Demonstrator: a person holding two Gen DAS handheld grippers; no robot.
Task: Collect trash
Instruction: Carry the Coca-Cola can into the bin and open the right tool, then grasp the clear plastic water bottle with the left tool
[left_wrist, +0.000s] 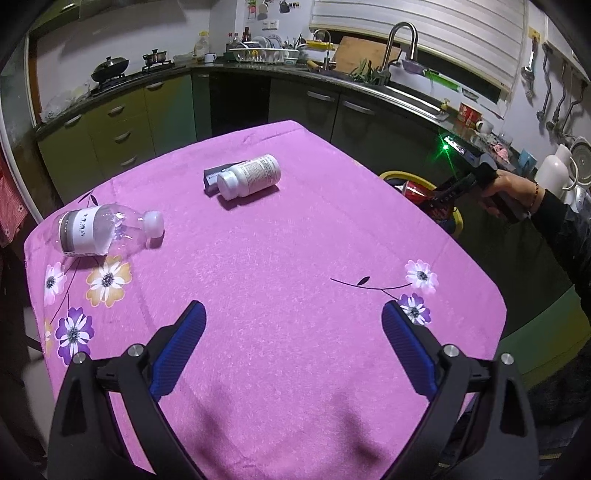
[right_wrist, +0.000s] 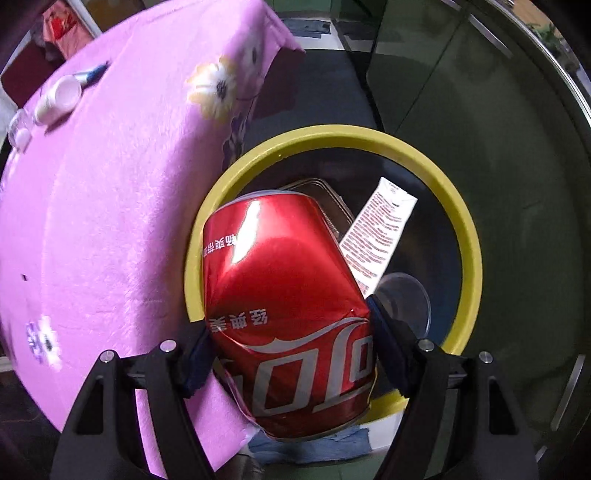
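Observation:
My right gripper (right_wrist: 291, 332) is shut on a dented red cola can (right_wrist: 288, 288) and holds it over the yellow-rimmed bin (right_wrist: 469, 236) beside the table. The bin holds a white tube (right_wrist: 376, 232), a clear tray and a clear lid. In the left wrist view the right gripper (left_wrist: 447, 192) and can (left_wrist: 415, 190) show above the bin (left_wrist: 397, 174). My left gripper (left_wrist: 293, 314) is open and empty over the pink tablecloth (left_wrist: 277, 258). A white pill bottle (left_wrist: 249, 176) lies on a dark box (left_wrist: 214, 177). A clear plastic bottle (left_wrist: 107, 230) lies at the left.
Green kitchen cabinets (left_wrist: 122, 122) and a counter with stove, dish rack and sink (left_wrist: 402, 48) ring the table's far side. The table's right edge drops off next to the bin. A blue cloth (right_wrist: 314, 446) lies on the floor under the bin.

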